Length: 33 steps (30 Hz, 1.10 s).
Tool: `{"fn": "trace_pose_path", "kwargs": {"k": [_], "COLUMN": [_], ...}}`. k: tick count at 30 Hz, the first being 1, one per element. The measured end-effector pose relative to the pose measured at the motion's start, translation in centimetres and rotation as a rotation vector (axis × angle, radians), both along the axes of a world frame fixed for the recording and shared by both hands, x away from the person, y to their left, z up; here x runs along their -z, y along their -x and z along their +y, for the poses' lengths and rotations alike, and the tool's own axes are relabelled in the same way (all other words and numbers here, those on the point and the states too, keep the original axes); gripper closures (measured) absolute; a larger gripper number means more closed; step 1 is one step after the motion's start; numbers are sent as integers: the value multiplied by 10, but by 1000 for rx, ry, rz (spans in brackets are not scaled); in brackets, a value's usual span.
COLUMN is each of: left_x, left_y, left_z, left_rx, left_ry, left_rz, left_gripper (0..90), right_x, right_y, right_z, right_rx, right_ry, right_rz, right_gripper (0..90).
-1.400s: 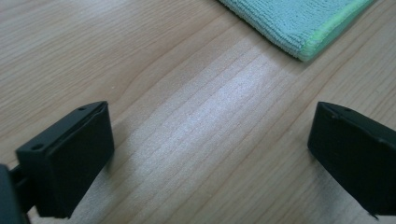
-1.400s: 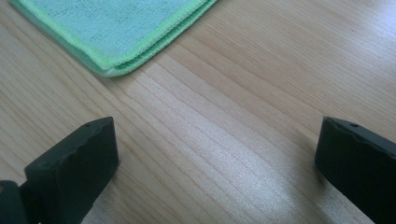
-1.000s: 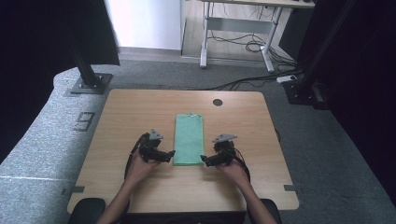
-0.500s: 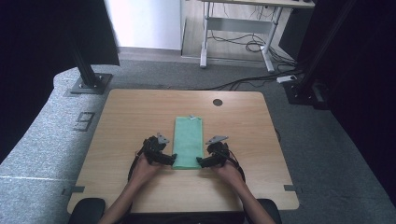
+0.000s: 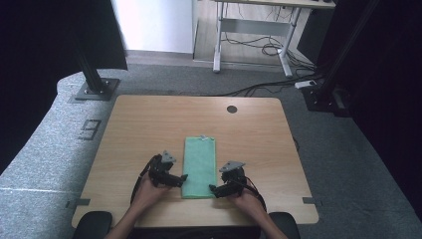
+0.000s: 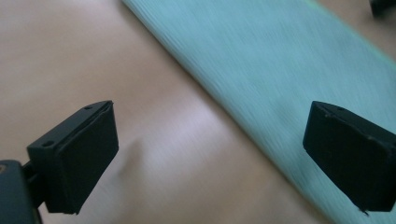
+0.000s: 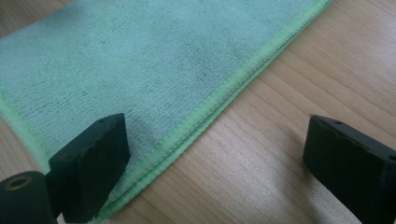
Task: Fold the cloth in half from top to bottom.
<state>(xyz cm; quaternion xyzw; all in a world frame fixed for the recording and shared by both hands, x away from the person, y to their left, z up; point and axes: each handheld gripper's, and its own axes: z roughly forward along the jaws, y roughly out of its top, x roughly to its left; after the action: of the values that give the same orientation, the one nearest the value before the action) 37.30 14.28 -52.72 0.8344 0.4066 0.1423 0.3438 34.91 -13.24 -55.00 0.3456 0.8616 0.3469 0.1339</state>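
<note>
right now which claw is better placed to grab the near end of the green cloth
Right. The right claw is open and straddles the cloth's stitched edge by its near corner. The left claw is open too, mostly over bare table.

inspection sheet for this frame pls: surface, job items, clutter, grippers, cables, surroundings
Surface: wooden table, round hole near the far edge.
Job's things: green towel, folded into a long strip, flat, mid-table; double hemmed edge in the right gripper view.
Clutter: nothing seen.
Grippers: left gripper and right gripper both open, low at the towel's near corners, one jaw over cloth, one over wood.
Cables: black leads loop back from each gripper; more cables on the floor beyond.
Surroundings: grey carpet, a desk frame, black stands.
</note>
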Motion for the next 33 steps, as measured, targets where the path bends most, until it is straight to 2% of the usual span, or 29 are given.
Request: {"fn": "trace_pose_path", "kwargs": {"k": [3,6,8,11,13,14,17,25,29,31,33], "left_x": [-1,7,15,19,20,20,21,21,22,22,22], "left_y": [-22,-34,-38,-37,-35,-36,-37,-34,-34,-34,-34], "left_z": [-5,-7,-10,-7,-7,-7,-6,-5,-6,-5,-6], "left_rx": [-28,-34,-22,-31,-30,-28,-28,-36,-39,-38,-38], "left_ry": [-44,-50,-92,-55,-52,-54,-42,-33,-32,-32,-32], "left_rz": [-31,-9,11,12,2,-1,12,6,5,5,5], "left_gripper": [34,34,33,27,29,30,29,39,39,39,38], "right_x": [0,0,1,0,-2,-4,-12,-35,-43,-45,-44], "right_y": [1,1,1,1,-1,-4,-17,-79,-106,-116,-128], "right_z": [0,-1,-1,-1,-1,-1,-2,3,10,12,15], "right_rx": [1,2,2,-1,-27,-35,-19,3,32,37,45], "right_ry": [-1,-3,-7,-4,-4,-10,-37,-75,-61,-51,-38], "right_rz": [0,-1,1,0,16,28,28,36,5,-1,-5], "right_gripper": [68,68,67,69,115,104,97,149,268,344,384]}}
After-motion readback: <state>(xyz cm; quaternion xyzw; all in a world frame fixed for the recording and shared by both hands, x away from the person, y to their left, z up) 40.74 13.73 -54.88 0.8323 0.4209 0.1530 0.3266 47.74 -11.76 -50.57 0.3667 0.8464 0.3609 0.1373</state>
